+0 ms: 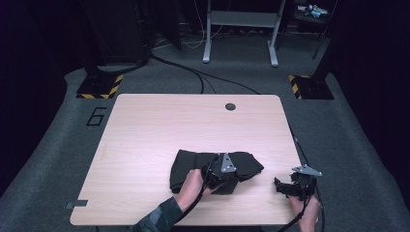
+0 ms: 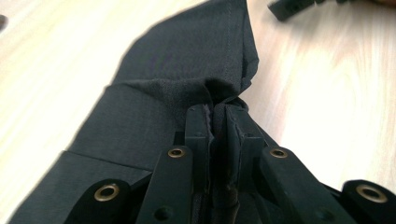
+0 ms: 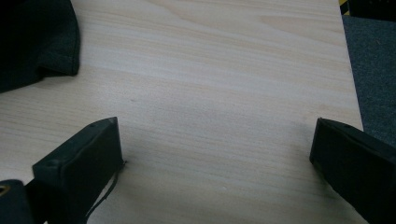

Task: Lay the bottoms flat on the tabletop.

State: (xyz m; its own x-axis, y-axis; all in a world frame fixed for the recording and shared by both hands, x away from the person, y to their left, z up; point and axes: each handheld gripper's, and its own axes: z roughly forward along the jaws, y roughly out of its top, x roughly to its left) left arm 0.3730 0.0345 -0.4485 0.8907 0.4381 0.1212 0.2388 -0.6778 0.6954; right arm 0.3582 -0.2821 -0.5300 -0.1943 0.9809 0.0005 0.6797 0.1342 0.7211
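The black cloth is pinched tight in the left gripper; only a small fold, so it could slip. The right gripper, at 3 o'clock, gapes empty.

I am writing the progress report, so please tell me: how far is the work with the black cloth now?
Done: the black cloth already lies partly folded in layers on the table. In hand: the left claw is shut on a bunched fold of it, jaws pressed together on the fabric. Left: the right claw stands open over bare wood beside the cloth, holding nothing, so the fold probably remains to be carried over and flattened.
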